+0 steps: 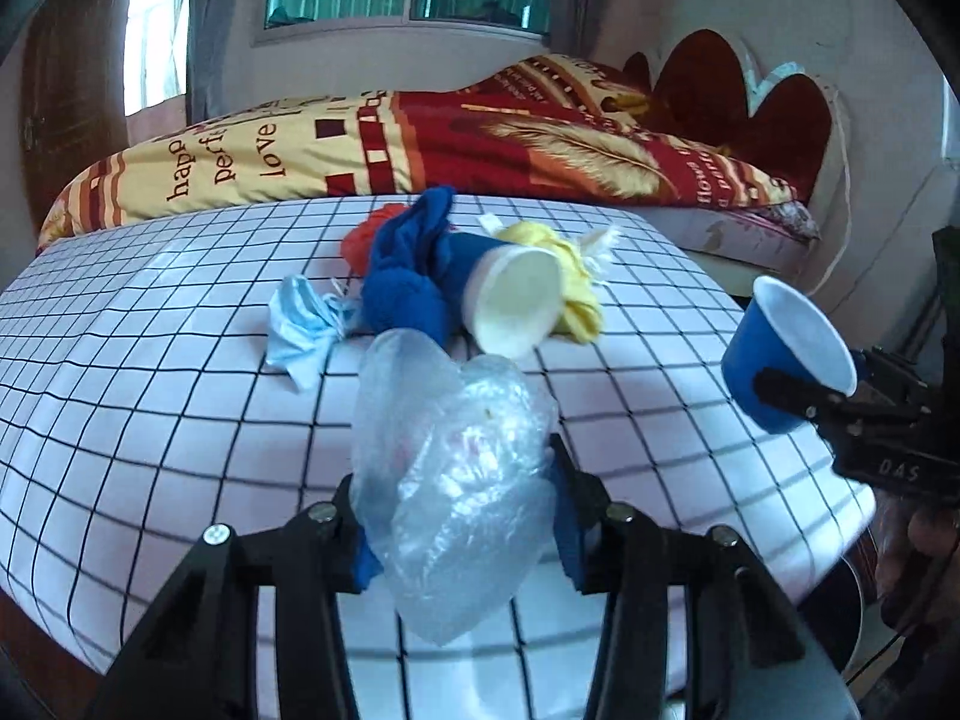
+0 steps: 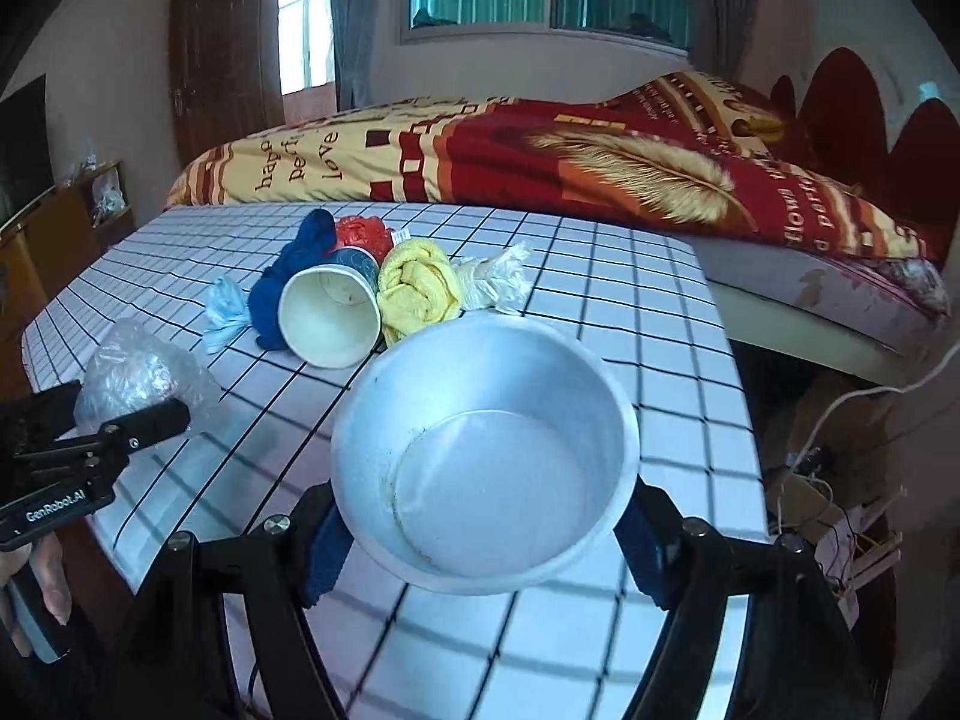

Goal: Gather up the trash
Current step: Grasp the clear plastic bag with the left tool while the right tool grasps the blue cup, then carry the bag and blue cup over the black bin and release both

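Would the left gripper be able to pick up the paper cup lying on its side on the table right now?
Probably not: the left gripper is shut on a clear plastic bag, so its jaws are full, though nothing blocks the way to the paper cup.

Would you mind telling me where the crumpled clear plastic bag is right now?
The clear plastic bag is clamped in the left gripper, above the near part of the checked tablecloth, in front of the tipped paper cup.

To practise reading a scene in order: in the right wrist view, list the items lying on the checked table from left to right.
light blue plastic wad → blue cloth → paper cup on its side → yellow cloth → white plastic wad
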A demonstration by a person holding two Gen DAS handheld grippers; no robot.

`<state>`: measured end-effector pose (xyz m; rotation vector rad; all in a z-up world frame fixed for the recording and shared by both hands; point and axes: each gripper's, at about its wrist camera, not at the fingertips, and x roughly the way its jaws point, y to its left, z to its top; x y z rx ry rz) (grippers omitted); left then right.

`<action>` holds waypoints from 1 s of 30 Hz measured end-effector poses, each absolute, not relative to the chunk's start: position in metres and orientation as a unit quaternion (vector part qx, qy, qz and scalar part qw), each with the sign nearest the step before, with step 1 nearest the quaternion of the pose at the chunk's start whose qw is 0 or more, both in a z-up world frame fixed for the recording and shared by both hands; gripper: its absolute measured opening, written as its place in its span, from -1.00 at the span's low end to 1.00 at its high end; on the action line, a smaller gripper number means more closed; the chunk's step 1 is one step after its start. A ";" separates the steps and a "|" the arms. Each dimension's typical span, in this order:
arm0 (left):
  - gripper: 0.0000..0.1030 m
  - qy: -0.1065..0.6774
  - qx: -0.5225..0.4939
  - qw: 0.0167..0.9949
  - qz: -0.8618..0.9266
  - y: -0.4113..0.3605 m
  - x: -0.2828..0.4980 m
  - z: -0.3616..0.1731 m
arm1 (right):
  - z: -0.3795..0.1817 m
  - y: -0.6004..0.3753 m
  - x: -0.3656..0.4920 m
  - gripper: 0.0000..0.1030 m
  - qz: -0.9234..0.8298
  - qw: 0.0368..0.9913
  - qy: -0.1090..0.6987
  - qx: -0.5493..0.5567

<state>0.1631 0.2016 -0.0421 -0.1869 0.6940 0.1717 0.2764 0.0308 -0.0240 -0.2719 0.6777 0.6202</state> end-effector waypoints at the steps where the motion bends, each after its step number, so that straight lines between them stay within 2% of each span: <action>1: -0.09 0.338 -0.088 0.934 0.078 0.195 0.159 -0.040 | -0.020 0.021 0.268 0.49 0.294 0.891 0.321 -0.127; 12: -0.09 0.319 -0.051 0.946 0.012 0.121 0.132 -0.023 | 0.003 -0.072 0.207 0.49 0.240 0.918 0.301 -0.093; 30: -0.09 0.320 -0.012 0.943 -0.091 0.025 0.126 -0.022 | -0.010 -0.201 0.154 0.49 0.143 0.936 0.316 -0.062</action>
